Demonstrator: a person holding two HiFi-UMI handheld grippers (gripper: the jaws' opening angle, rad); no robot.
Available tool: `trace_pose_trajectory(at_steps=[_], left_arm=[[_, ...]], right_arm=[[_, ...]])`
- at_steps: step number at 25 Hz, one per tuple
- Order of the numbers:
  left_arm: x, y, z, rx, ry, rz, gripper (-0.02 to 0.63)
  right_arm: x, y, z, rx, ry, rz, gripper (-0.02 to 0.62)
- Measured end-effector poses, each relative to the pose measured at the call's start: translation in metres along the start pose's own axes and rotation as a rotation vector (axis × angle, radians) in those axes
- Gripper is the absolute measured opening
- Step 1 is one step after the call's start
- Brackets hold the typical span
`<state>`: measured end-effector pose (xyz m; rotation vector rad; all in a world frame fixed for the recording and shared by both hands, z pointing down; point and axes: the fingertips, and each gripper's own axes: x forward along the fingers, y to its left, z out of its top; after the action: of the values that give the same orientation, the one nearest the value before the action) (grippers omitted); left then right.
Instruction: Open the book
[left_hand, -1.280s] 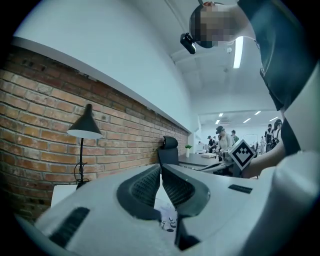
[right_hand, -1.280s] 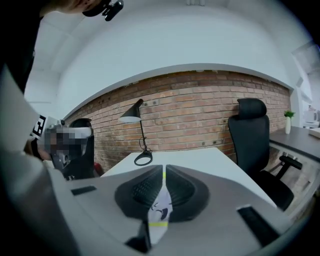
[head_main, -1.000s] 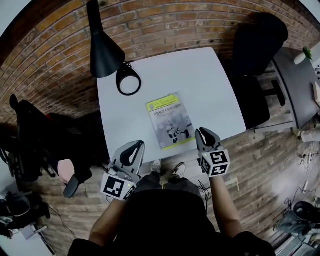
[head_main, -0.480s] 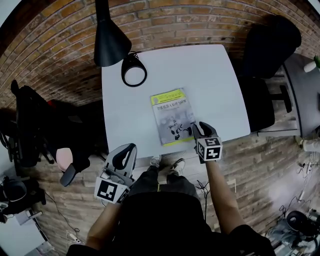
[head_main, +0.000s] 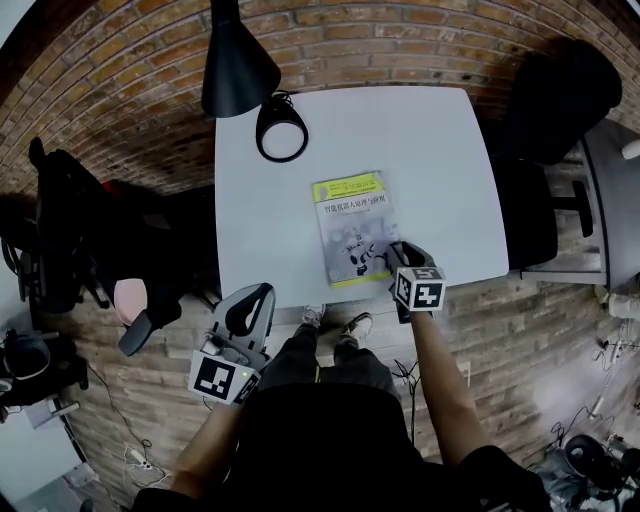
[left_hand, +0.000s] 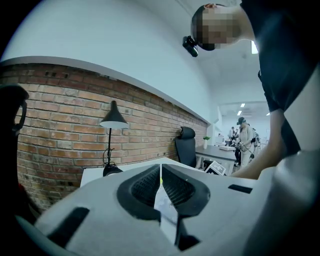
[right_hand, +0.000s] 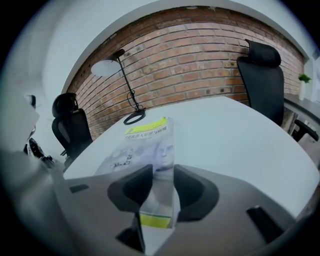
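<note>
The book (head_main: 353, 228) lies shut and flat on the white bench (head_main: 440, 140). It sits close to the near edge, a bit right of the middle. Its cover is grey, with a yellow strip at the far end and a thin yellow strip at the near end.

The right hand-held gripper (head_main: 394, 252) is down at the near right corner of the book. Its jaws stand wide and have just been opening. In the right gripper view, the right edge of the book shows in the gap between the jaws. The pads do not press on it. No view shows if the tips touch the bench.

The left hand-held gripper (head_main: 258, 295) is off the bench, just past its near edge, on the left. Its jaws are closed together with only a thin slit between them, and nothing is in them. It points about level, toward the far side.

A black lamp (head_main: 238, 65) stands at the far left of the bench. Its round foot (head_main: 281, 130) rests on the bench, well apart from the book. A black chair (head_main: 545, 100) stands at the far right, beside the bench. A brick wall (right_hand: 200, 65) is behind it all.
</note>
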<state>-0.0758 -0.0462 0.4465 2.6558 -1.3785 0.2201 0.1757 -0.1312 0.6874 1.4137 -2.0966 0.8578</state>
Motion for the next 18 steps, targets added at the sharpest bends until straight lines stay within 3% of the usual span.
trace_pose_trajectory(at_steps=[6,13,18], left_arm=[[0.001,-0.002,-0.003,-0.025,0.012,0.004,0.032],[0.001,-0.003,-0.002,-0.022,-0.013,0.006,0.032],[0.002,-0.005,-0.002,-0.059,0.015,0.012,0.032]], right_arm=[[-0.010,-0.004,0.012,0.035,-0.058,-0.008,0.051],[-0.014,-0.002,0.016,0.092,-0.079,0.016,0.028],[-0.021,0.011,0.026,0.108,-0.118,0.066,0.020]])
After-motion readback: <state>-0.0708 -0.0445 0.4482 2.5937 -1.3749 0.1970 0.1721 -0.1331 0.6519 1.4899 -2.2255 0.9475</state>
